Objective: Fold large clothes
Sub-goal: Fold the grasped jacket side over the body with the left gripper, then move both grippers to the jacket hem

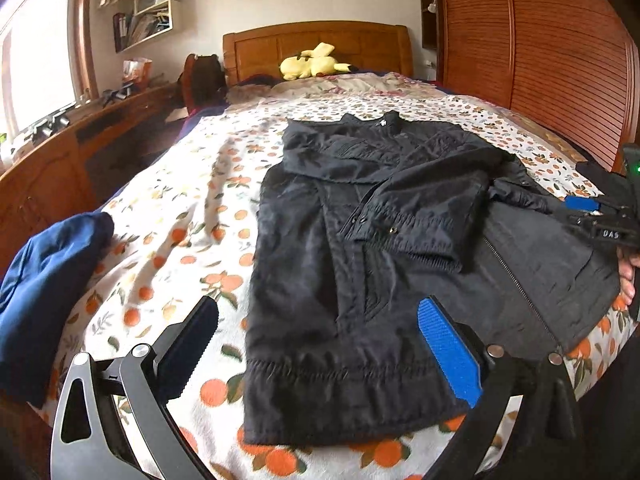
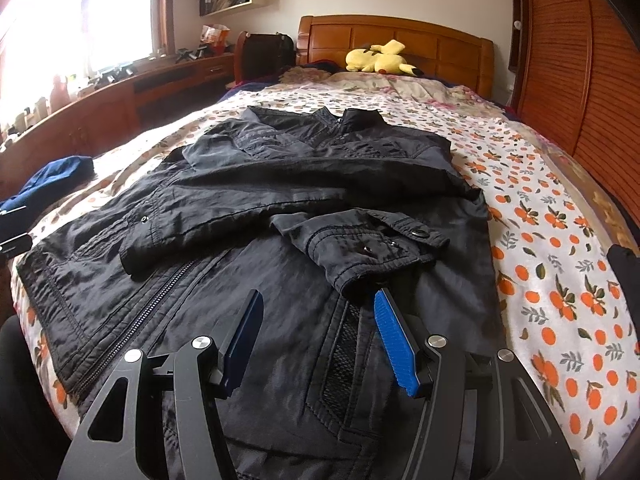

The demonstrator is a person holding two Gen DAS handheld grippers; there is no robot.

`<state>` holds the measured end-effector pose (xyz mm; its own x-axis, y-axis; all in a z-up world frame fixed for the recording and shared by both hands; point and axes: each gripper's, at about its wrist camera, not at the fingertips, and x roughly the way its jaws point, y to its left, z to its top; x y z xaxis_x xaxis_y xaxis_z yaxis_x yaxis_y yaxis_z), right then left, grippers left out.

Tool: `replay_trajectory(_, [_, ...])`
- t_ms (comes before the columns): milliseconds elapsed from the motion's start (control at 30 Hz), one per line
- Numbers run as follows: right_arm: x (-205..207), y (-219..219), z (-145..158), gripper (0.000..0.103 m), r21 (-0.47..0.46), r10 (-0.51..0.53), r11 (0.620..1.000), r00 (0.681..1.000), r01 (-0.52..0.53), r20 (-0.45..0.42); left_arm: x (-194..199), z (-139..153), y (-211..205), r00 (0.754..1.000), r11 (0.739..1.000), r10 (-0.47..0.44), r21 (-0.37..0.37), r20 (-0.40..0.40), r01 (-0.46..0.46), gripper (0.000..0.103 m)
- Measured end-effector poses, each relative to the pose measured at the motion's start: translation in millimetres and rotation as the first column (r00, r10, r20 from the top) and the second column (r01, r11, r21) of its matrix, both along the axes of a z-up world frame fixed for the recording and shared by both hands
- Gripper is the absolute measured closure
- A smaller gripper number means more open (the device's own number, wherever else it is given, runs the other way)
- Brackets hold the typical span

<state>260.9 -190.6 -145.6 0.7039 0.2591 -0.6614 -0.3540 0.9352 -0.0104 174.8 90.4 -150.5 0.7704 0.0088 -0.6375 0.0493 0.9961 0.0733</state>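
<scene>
A black jacket (image 1: 360,264) lies flat on the bed, collar toward the headboard, both sleeves folded across its front. My left gripper (image 1: 320,346) stands wide open over the jacket's lower left hem, with nothing pinched between the pads. In the right wrist view the jacket (image 2: 248,200) fills the middle, one buttoned cuff (image 2: 360,256) resting just ahead of my right gripper (image 2: 320,338). That gripper hovers over the zipped front with its jaws partly apart and no cloth between them. It also shows at the jacket's right edge, as the right gripper (image 1: 592,210) held by a hand (image 1: 628,276).
The bedspread (image 1: 168,248) has an orange fruit print. A bundled blue garment (image 1: 48,292) lies on the bed's left edge. A yellow plush toy (image 1: 312,65) rests by the wooden headboard. A wooden desk (image 1: 60,168) runs along the left, a slatted wardrobe (image 1: 560,60) along the right.
</scene>
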Motion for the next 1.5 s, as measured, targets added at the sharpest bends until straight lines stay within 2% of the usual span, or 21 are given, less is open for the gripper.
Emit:
replay_trajectory(233, [-20,-20,5,0.047,-0.029,-0.012,1.000,1.000,0.011,-0.009,-8,-5,14,1.000,1.000,0.021,-0.008,-0.005,-0.021,0.002])
replay_trajectory(567, [-60,-86,0,0.047,-0.057,-0.130,0.990,0.990,0.127,-0.050,-14,-15,22,0.999,0.999,0.023,-0.034,-0.024,-0.024,0.002])
replay_trajectory(733, [-72,-102,-4,0.047,-0.050,-0.157,0.987,0.984,0.153,-0.084,-16,-19,26,0.999,0.998,0.022,-0.050,-0.033,-0.024,0.002])
replay_trajectory(933, [-80,-100,-9,0.047,-0.027,-0.139,0.990,0.982,0.137,-0.128,-19,-27,27,0.998,0.998,0.018,-0.063,-0.059,-0.022,0.002])
replay_trajectory(1000, [-82,-94,-11,0.052,-0.017,-0.112,0.994,0.983,0.111,-0.147,-20,-28,28,0.998,0.998,0.018,-0.066,-0.063,-0.022,0.002])
replay_trajectory(1067, [-83,-90,-10,0.053,-0.030,-0.111,0.994,0.983,0.108,-0.145,-23,-30,30,0.998,0.997,0.018,-0.074,-0.068,-0.023,0.002])
replay_trajectory(1167, [-85,-92,-5,0.057,0.020,-0.108,0.993,0.985,0.112,-0.137,-25,-33,31,0.997,0.996,0.020,-0.081,-0.075,-0.026,0.002])
replay_trajectory(1367, [-88,-92,-9,0.057,-0.022,-0.124,0.992,0.982,0.122,-0.145,-32,-36,33,0.996,0.995,0.013,-0.102,-0.088,-0.022,0.003])
replay_trajectory(1400, [-89,-93,-11,0.057,-0.023,-0.125,0.992,0.981,0.123,-0.148,-33,-37,33,0.996,0.994,0.010,-0.104,-0.090,-0.020,0.003])
replay_trajectory(1500, [-93,-97,-16,0.057,-0.030,-0.136,0.991,0.977,0.133,-0.163,-36,-40,34,0.995,0.993,-0.002,-0.117,-0.100,-0.009,0.015])
